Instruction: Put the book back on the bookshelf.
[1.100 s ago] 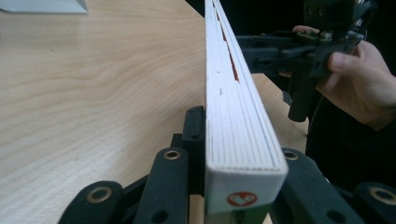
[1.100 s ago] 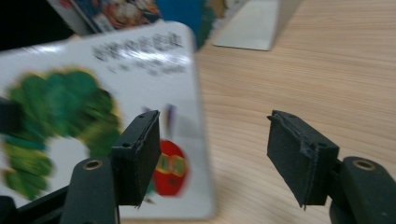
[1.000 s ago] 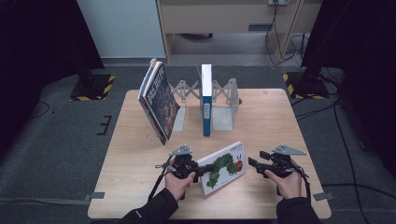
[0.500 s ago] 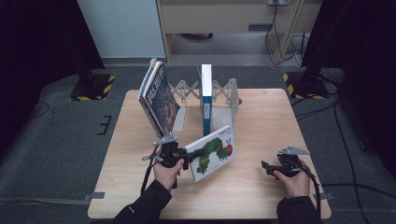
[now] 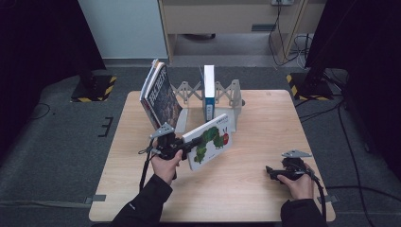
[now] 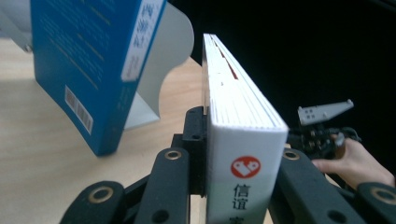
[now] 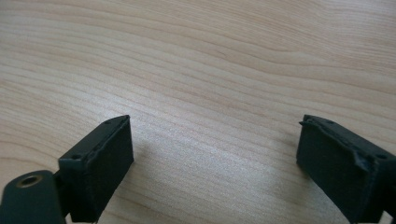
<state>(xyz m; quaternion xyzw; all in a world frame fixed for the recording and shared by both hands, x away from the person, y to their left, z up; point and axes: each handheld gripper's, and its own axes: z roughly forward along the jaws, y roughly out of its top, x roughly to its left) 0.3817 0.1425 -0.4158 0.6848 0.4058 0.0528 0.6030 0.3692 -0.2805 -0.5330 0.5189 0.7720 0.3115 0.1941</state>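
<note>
1. Left gripper (image 6: 243, 186) clamped on spine end of white picture book (image 6: 240, 121); jaws pressed against both covers.
2. On that spine: red round logo with white heart-like mark, then black Chinese characters "信谊" below; lower characters cut off.
3. From high view, picture book (image 5: 208, 141) held tilted above table (image 5: 236, 189), cover up, showing green caterpillar with red head; held by left gripper (image 5: 187, 145) just in front of rack.
4. Beside it in left gripper view, blue book (image 6: 88, 60) upright, barcode on back cover, white spine label with Chinese writing too blurred to read.
5. Grey metal book rack (image 5: 222, 92) at far edge of table, holding blue book (image 5: 208, 92) upright between dividers; dark-covered books (image 5: 160, 94) leaning at rack's left end, cover text unreadable.
6. Right gripper (image 7: 215, 154) with jaws wide apart, empty, over bare wood; in high view right gripper (image 5: 272, 171) low near table's near right corner, well apart from picture book.
</note>
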